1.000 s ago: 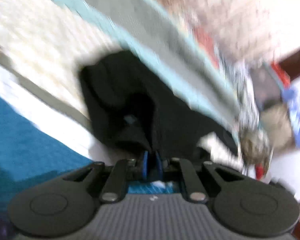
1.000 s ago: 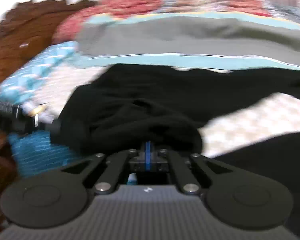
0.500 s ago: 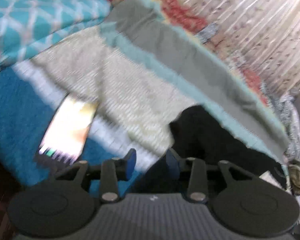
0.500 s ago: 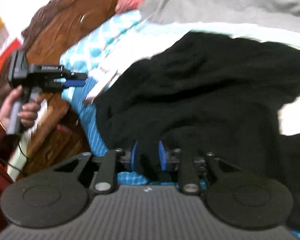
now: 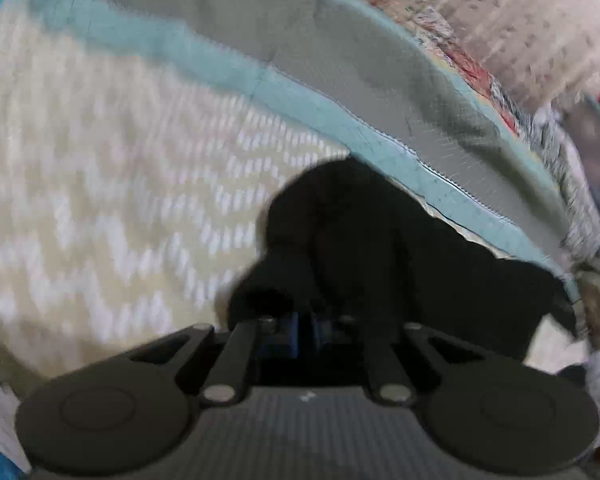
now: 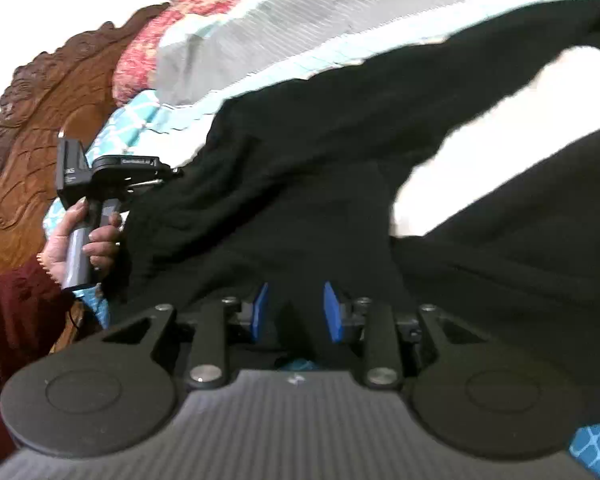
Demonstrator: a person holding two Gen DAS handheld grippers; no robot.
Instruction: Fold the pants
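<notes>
A: Since half a second back, the left gripper (image 5: pixel 306 334) swung off the bare quilt (image 5: pixel 100 208) onto the black pants (image 6: pixel 340 184), blue pads snapped together pinching cloth.

B: Right gripper (image 6: pixel 294 312) spread wider, fabric loose between. Pants sprawl across the bed, legs trailing right. Still gathering; next, right needs a bite.

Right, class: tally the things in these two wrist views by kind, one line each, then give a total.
Black pants: 1
Hand-held grippers: 2, the left gripper and the right gripper
Carved wooden headboard: 1
Grey blanket with a teal edge: 1
Cream zigzag bedspread: 1
Total: 6
</notes>
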